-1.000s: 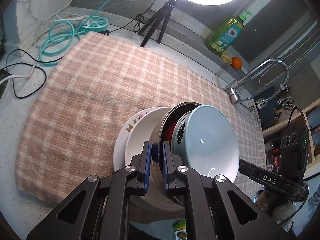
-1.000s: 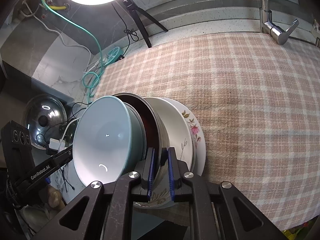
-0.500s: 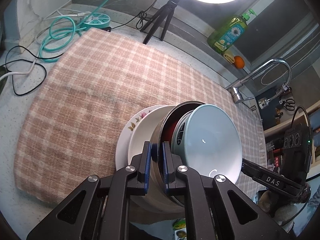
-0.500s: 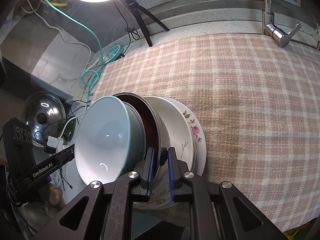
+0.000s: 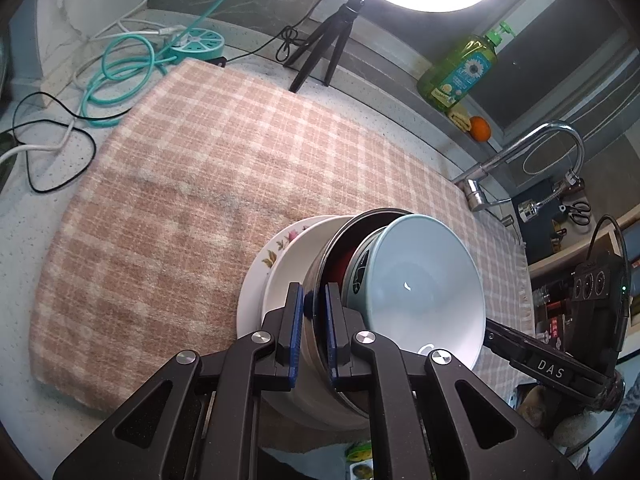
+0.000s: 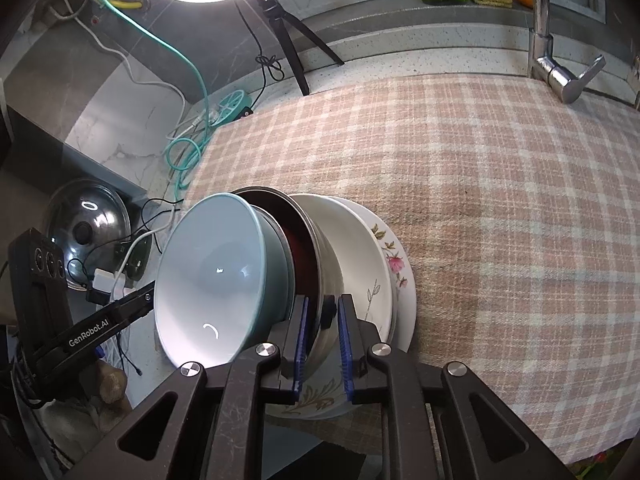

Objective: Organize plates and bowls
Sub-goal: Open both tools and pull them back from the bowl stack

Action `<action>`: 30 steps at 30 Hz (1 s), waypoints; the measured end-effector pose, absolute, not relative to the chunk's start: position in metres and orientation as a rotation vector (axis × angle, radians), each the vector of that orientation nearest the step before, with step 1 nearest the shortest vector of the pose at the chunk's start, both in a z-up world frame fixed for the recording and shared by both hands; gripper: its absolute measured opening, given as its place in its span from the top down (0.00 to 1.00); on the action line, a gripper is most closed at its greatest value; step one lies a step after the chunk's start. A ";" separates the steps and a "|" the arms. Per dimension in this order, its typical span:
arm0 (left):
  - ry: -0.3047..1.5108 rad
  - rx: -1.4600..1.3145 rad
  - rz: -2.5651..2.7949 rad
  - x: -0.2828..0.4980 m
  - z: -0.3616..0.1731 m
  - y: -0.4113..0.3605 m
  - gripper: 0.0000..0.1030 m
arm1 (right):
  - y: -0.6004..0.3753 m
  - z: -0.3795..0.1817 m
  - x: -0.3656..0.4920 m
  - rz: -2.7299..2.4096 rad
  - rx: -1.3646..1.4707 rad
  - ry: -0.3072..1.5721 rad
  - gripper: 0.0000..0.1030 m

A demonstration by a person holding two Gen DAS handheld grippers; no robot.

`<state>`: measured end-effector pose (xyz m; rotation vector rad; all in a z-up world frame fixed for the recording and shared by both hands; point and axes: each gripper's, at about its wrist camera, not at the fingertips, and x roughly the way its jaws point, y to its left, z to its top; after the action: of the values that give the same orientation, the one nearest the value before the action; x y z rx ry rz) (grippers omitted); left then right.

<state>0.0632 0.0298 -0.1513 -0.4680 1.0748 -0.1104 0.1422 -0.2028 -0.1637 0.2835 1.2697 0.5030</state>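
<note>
A nested stack of dishes sits at the near edge of the checked cloth (image 5: 168,184): a pale blue bowl (image 5: 424,284) innermost, inside a steel bowl with a dark red interior (image 5: 320,264), inside a white bowl (image 5: 288,264), all on a floral-rimmed plate (image 5: 276,248). The whole stack appears to be tipped, its openings facing sideways rather than up.

The left gripper (image 5: 311,320) is clamped on the steel bowl's rim, one pad inside and one outside. The right gripper (image 6: 322,328) straddles the opposite rim of the same bowl; its jaws stand slightly wider, and whether both pads press firmly on the metal is hard to judge from this angle, though the rim is between them.

Risks: only the steel bowl is gripped, so the blue bowl rests loose inside it and could slide out if the tilt grows. The white bowl and plate beneath are unheld and overhang the counter edge; a thin, slick rim may also slip between the pads. A faucet (image 6: 560,68) stands well apart.
</note>
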 end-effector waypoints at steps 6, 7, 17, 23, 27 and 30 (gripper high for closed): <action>1.072 -0.462 -0.102 0.062 -0.152 0.030 0.93 | -0.206 -0.156 0.138 0.495 0.265 1.245 0.86; 1.073 -0.463 -0.101 0.061 -0.152 0.031 0.92 | -0.207 -0.155 0.137 0.493 0.265 1.241 0.86; 1.045 -0.450 -0.089 0.050 -0.145 0.034 0.87 | -0.217 -0.145 0.123 0.475 0.260 1.207 0.84; 1.014 -0.460 -0.043 0.033 -0.135 0.047 0.87 | -0.224 -0.132 0.109 0.471 0.239 1.159 0.75; 0.990 -0.429 -0.020 0.019 -0.127 0.049 0.87 | -0.228 -0.126 0.099 0.467 0.227 1.134 0.71; 0.973 -0.391 -0.006 0.008 -0.121 0.046 0.85 | -0.232 -0.122 0.090 0.465 0.215 1.112 0.69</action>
<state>0.0085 0.0458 -0.1208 -0.3914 0.9732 -0.0063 0.0902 -0.2323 -0.1225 0.2146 1.1116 0.4647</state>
